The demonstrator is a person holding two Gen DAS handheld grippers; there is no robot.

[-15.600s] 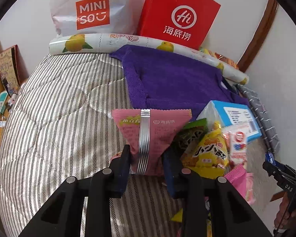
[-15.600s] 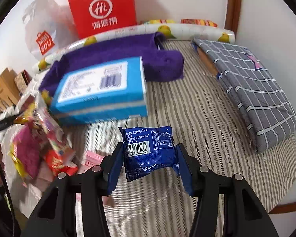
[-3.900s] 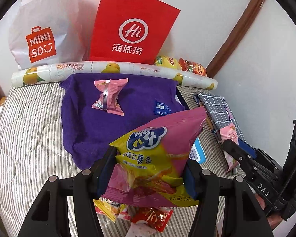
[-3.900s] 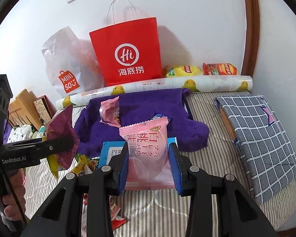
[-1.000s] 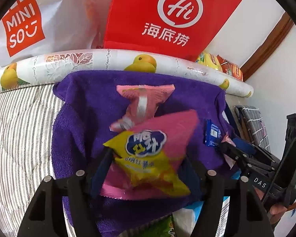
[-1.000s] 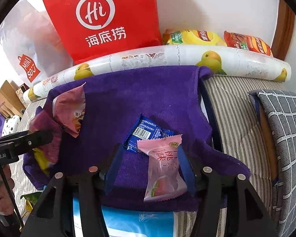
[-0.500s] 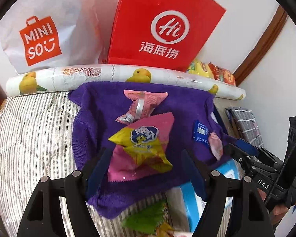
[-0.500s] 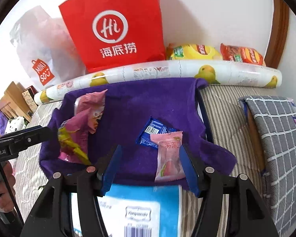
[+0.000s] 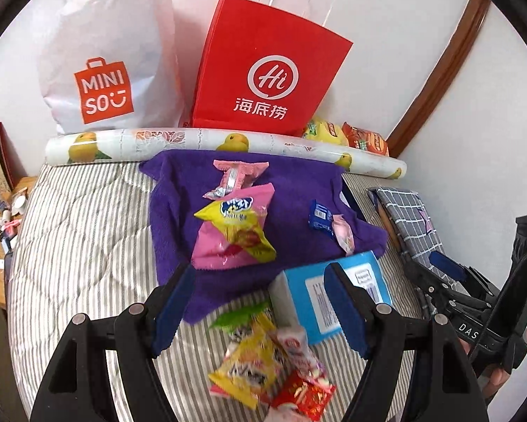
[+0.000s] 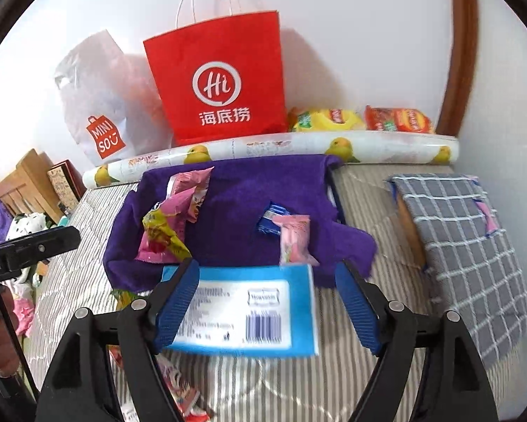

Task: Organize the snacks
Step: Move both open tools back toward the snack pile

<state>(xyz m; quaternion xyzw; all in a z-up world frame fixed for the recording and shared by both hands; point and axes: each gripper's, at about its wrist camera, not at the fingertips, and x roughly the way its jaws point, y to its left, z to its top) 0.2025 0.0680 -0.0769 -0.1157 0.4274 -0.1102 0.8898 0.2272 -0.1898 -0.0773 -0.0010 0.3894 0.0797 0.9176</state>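
Observation:
A purple towel [image 9: 179,211] [image 10: 235,207] lies on the striped bed. On it rest a pink clipped packet [image 9: 240,176], a yellow-and-pink chips bag [image 9: 235,232] [image 10: 161,232], a small blue packet [image 9: 319,216] [image 10: 268,221] and a pink peach packet [image 9: 344,234] [image 10: 293,241]. My left gripper [image 9: 260,306] hangs open and empty, back from the towel. My right gripper [image 10: 267,302] is opening its jaws with nothing gripped; a blue box [image 10: 242,313] [image 9: 334,295] lies on the bed under them. Loose snack bags [image 9: 263,362] are heaped near the left fingers.
A red paper bag [image 9: 267,77] and a white plastic bag [image 9: 105,70] lean on the wall behind a fruit-print roll [image 9: 193,142]. Two crisp bags [image 10: 362,119] lie behind the roll. A folded grey checked cloth [image 10: 464,239] is at the right, wooden furniture [image 10: 27,179] at the left.
Both grippers have drawn back and up from the towel. The chips bag and the pink peach packet now lie there free, and the right jaws stand wider.

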